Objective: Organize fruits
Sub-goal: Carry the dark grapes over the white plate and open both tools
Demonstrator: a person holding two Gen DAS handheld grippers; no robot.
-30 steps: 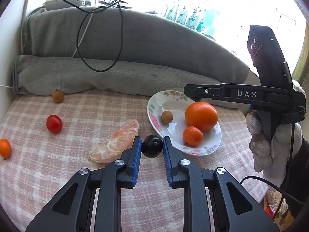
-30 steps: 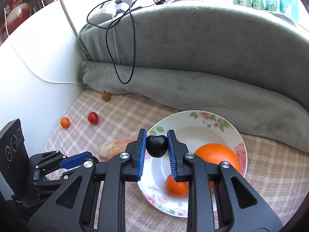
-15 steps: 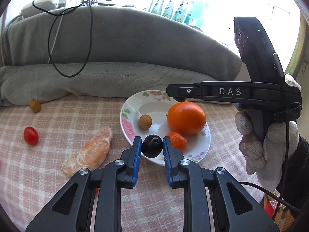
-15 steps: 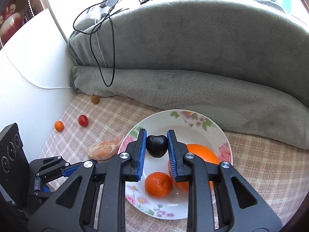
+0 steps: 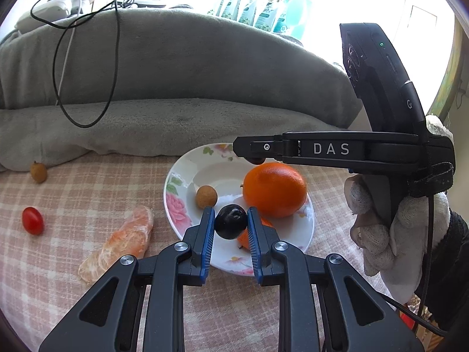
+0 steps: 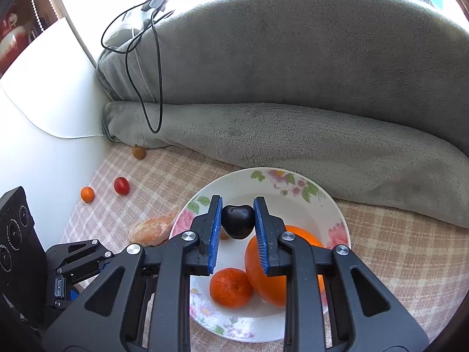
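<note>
Two plums (image 5: 230, 225) above plate rim (image 5: 170, 182)

The left gripper (image 5: 230, 225) is pinching a dark plum (image 5: 230, 225) above the flowered plate (image 5: 176, 202), which is holding a big orange (image 5: 274, 189) and a small brown fruit (image 5: 206, 196). A peeled citrus piece (image 5: 123, 242) is lying beside the plate.

The left gripper (image 5: 230, 225) hides most of the small mandarin (image 5: 244, 239); the right gripper (image 6: 237, 218) covers part of the big orange (image 6: 263, 275).
</note>
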